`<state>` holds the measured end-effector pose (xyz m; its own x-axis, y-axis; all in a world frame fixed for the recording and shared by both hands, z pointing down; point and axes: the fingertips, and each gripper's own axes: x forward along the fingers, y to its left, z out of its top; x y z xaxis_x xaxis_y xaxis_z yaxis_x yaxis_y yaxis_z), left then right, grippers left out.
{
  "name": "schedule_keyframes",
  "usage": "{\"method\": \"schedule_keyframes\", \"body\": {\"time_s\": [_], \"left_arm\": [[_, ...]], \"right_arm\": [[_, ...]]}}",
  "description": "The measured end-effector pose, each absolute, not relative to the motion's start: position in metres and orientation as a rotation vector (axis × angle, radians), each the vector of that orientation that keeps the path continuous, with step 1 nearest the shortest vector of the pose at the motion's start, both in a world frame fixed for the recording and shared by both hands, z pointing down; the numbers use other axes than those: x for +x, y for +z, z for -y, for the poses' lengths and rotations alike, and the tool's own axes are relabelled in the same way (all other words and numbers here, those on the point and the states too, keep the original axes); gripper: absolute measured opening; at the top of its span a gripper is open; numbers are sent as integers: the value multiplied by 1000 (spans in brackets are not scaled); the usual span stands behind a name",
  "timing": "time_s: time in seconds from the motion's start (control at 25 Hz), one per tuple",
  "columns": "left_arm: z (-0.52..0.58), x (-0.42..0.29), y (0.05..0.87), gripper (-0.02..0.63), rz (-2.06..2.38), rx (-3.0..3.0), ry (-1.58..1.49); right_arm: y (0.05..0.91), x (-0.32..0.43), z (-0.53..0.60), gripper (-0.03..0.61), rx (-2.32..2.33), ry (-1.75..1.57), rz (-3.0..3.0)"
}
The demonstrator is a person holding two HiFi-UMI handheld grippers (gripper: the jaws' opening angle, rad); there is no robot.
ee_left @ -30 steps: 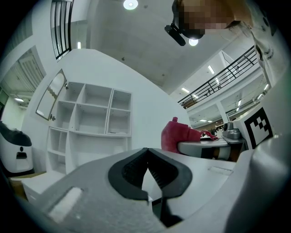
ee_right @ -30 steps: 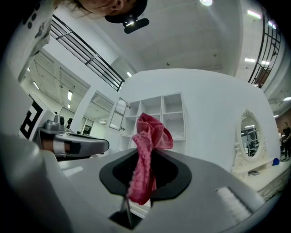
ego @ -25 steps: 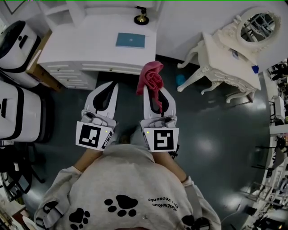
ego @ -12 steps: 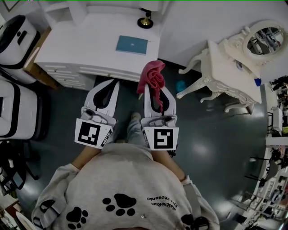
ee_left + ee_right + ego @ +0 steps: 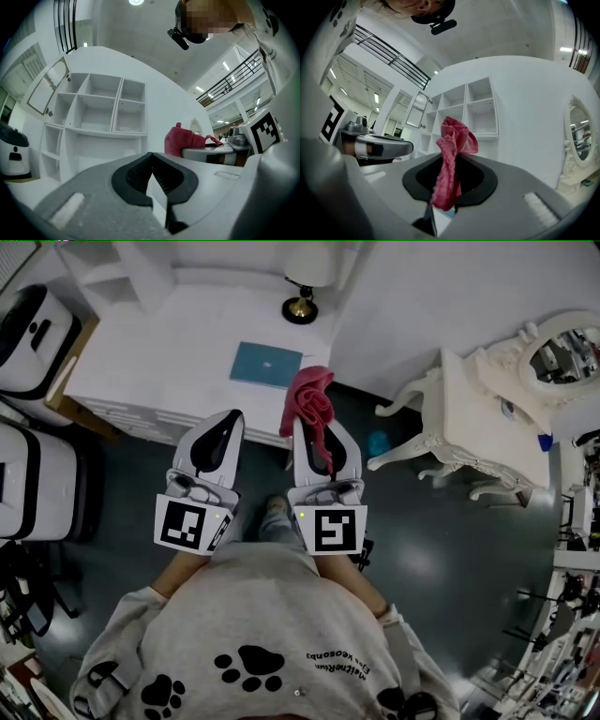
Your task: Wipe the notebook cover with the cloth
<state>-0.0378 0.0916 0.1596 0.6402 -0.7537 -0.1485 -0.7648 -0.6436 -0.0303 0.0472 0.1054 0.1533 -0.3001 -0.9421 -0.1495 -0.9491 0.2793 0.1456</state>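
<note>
Right tool (image 5: 450, 176) is clenched on the pink cloth (image 5: 311, 399): a narrow strand sits between the pads and the bulk is bunched loose above the tips. Left tool (image 5: 152, 171) is closed at the tips with nothing in it. The teal notebook (image 5: 266, 365) lies flat on the white tabletop (image 5: 150, 352), near its front edge, with the brass lamp base (image 5: 300, 310) behind it. Both tools are held out in front of me at that front edge. In the head view the cloth sits just right of the notebook, not on it, so I judge wiping hasn't started. Risks from here:

1. The grip is on a thin strand only, so drag on the cover could pull the cloth out of the pads.
2. The notebook is loose on a smooth top. If I don't pin it with the left tool, a wipe stroke could push it toward the lamp or off the edge.
3. If the bunch rolls aside, the hard tips scrape the cover instead of the fabric.

Writing: the notebook cover has one small pale mark at its centre, too small to read. My grey sweatshirt (image 5: 272, 634) carries black paw prints and a line of small print, upside down from here and not reliably legible. The tool cubes show square marker patterns, no text.
</note>
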Motion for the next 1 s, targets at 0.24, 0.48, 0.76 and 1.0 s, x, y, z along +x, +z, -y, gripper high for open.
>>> {"method": "schedule_keyframes", "body": {"time_s": [0.24,0.48,0.76,1.0], "left_arm": [[-52,-21,163,-5,-1364,-2719,174],[-29,-18,173,-5,-1436,-2693,137],[2,-33,190,-5,-1479,-2704,92],[49,-43,205,-5,-1431,-2748,69]], "right_arm": [[154,65,-59,55,-1759,302,-2517],[163,73,-29,55,-1709,279,-2562],[179,66,2,55,-1720,242,-2592],[191,52,47,55,-1769,219,-2590]]}}
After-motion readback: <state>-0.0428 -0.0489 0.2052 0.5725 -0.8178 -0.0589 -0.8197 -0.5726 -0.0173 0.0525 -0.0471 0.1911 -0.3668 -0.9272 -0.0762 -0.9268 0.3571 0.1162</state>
